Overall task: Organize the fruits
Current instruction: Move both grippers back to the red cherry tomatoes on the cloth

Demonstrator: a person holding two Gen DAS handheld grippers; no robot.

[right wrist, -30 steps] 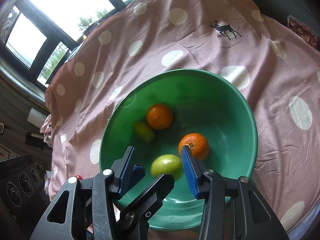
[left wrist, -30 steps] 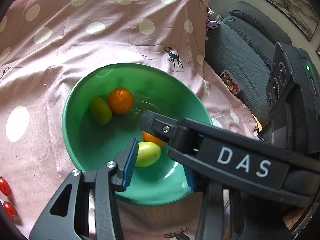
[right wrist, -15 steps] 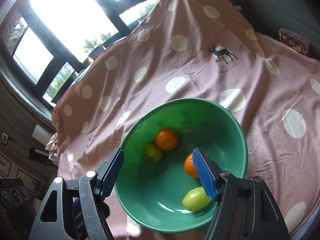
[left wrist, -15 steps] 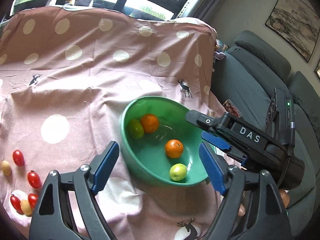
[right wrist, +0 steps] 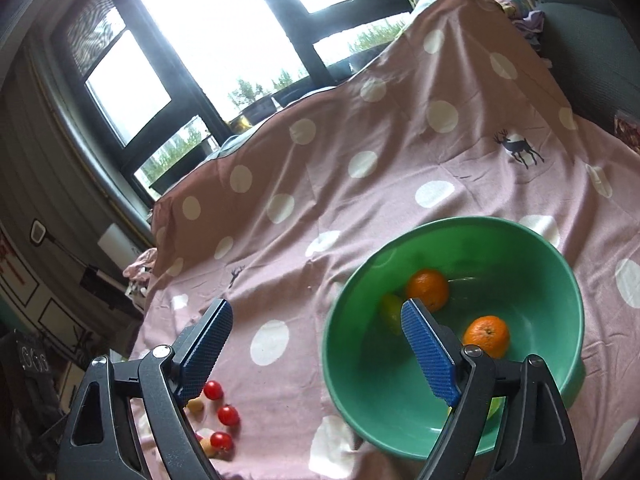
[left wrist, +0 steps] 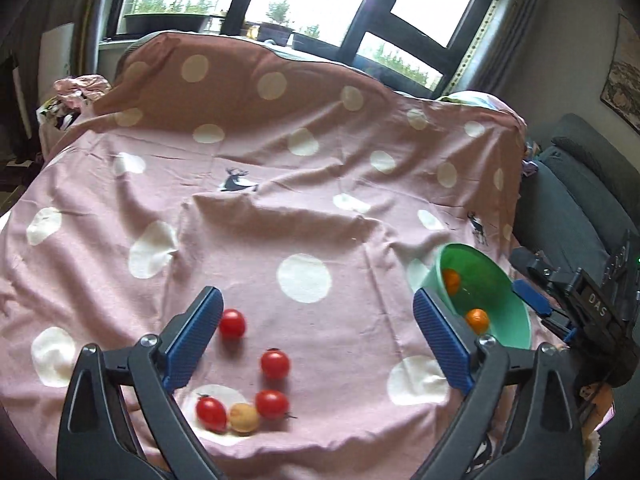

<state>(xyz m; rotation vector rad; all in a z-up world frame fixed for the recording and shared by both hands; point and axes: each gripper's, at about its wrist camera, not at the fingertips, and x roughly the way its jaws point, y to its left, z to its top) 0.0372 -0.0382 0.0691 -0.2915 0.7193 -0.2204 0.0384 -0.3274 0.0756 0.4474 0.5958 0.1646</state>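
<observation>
Hovering over the pink spotted cloth (left wrist: 320,208), the left gripper (left wrist: 316,340) has its jaws spread wide, having just been opening, and nothing is pressed between its blue pads. Inside the span of those jaws, on the cloth below, lie cherry tomatoes: one red tomato (left wrist: 232,323) just beside the left pad, another (left wrist: 275,364) nearer the middle of the gap, and lower down a close group of two red tomatoes (left wrist: 211,413) (left wrist: 272,403) with a yellow tomato (left wrist: 244,418) touching between them. The green bowl (left wrist: 516,320) sits outside the jaws, just past the right pad, and two oranges (left wrist: 452,280) (left wrist: 477,319) show in it. Beyond the bowl in the left wrist view stands the other tool, black with a blue pad.

The right gripper (right wrist: 316,352) also has its jaws wide apart, just been opening too, and it holds nothing. Its right pad hangs over the bowl's near side (right wrist: 352,380), so the bowl's left rim falls between the jaws while most of the bowl lies to the right of them. In the bowl, one orange (right wrist: 428,289) sits just above the tip of the right pad, a second orange (right wrist: 486,336) lies right of that pad, and a green fruit (right wrist: 390,312) is partly hidden behind the pad. A yellow-green fruit (right wrist: 494,407) peeks out under the right finger. The small tomatoes (right wrist: 228,415) lie by the left finger, low on the cloth.
</observation>
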